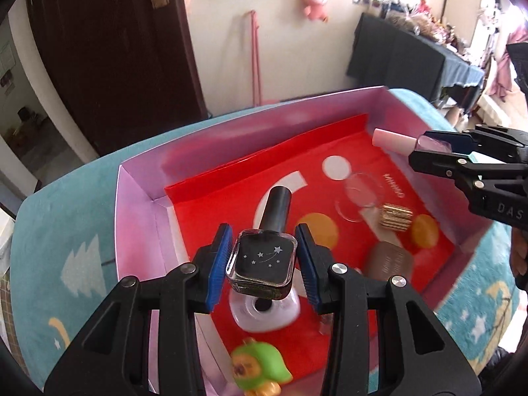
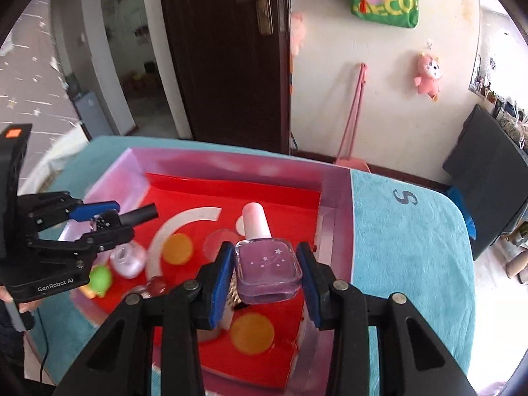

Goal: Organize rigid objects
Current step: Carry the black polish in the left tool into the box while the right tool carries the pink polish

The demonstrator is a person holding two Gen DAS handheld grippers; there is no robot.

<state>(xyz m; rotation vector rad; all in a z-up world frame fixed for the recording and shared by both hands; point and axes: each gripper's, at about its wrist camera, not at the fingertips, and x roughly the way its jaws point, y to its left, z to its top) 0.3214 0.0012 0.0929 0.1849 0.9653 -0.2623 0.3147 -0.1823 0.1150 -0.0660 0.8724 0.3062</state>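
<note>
Left hand-held gripper (image 1: 264,257) closed on a square clear-glass nail-polish bottle of black lacquer with a black cylindrical cap (image 1: 262,259), its blue ribbed pads pressing the two flat side faces, a hold that probably keeps the slick glass from twisting; right hand-held gripper (image 2: 266,272) closed in the same way on a square clear-glass nail-polish bottle of pale lilac lacquer with a pale pink cap (image 2: 268,272). Both bottles hang above the open pink cardboard box with a red printed liner (image 1: 138,204), caps pointing forward away from each hand-held gripper, apparently poised for setting down inside. Each front face bears a small printed shooting star with scattered stars. Below and ahead of the left hand-held gripper lie a white ring-shaped base (image 1: 264,310), a ribbed gold cap (image 1: 395,217) and a blurred brown container (image 1: 389,260); a green rubber bird toy (image 1: 255,371) sits close beneath it. The box rests on a worktop under a teal patterned cloth (image 1: 66,231)
</note>
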